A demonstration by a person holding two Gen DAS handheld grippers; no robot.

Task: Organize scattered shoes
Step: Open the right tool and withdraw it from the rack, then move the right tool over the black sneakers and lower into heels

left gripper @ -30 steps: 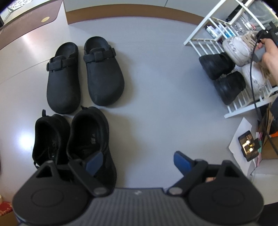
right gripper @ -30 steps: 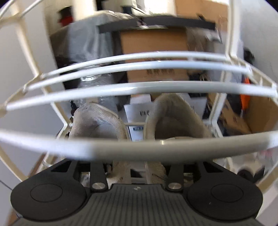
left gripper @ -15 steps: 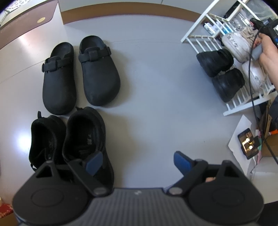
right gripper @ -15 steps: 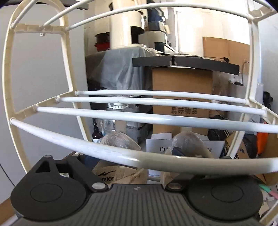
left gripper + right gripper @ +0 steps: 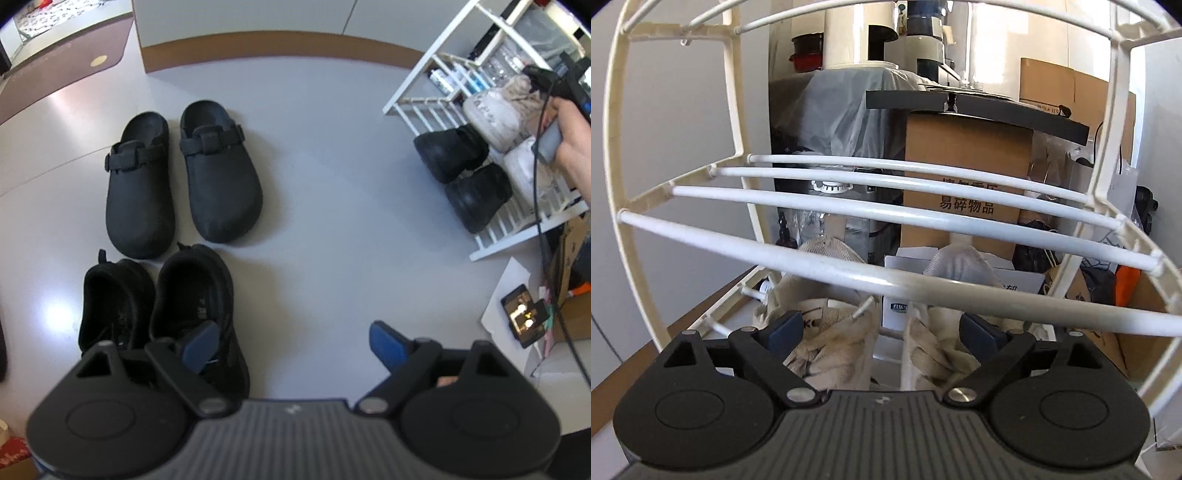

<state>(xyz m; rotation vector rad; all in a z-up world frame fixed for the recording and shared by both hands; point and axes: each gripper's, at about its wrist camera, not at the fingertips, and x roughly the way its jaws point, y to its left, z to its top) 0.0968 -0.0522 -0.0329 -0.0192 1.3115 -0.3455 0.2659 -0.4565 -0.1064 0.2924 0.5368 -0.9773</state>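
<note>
Two black clogs and two black sneakers stand in pairs on the grey floor. My left gripper hangs open above the floor, its left pad over the right black sneaker, gripping nothing. At the right, the white rack carries two black shoes and pale sneakers. A person's hand holds my right gripper there. In the right wrist view my right gripper stands open over two beige sneakers on the lower shelf, under a rack bar. Its pads press on nothing.
Behind the rack are a cardboard box, plastic-covered goods and bottles. A phone lies on paper on the floor by the rack's near corner. A black cable hangs from the hand. A brown baseboard edges the far wall.
My right gripper's jaws have spread wide, letting go of the beige sneakers, and it has drawn back and up from the shelf. The left gripper has lifted slightly, still open.
</note>
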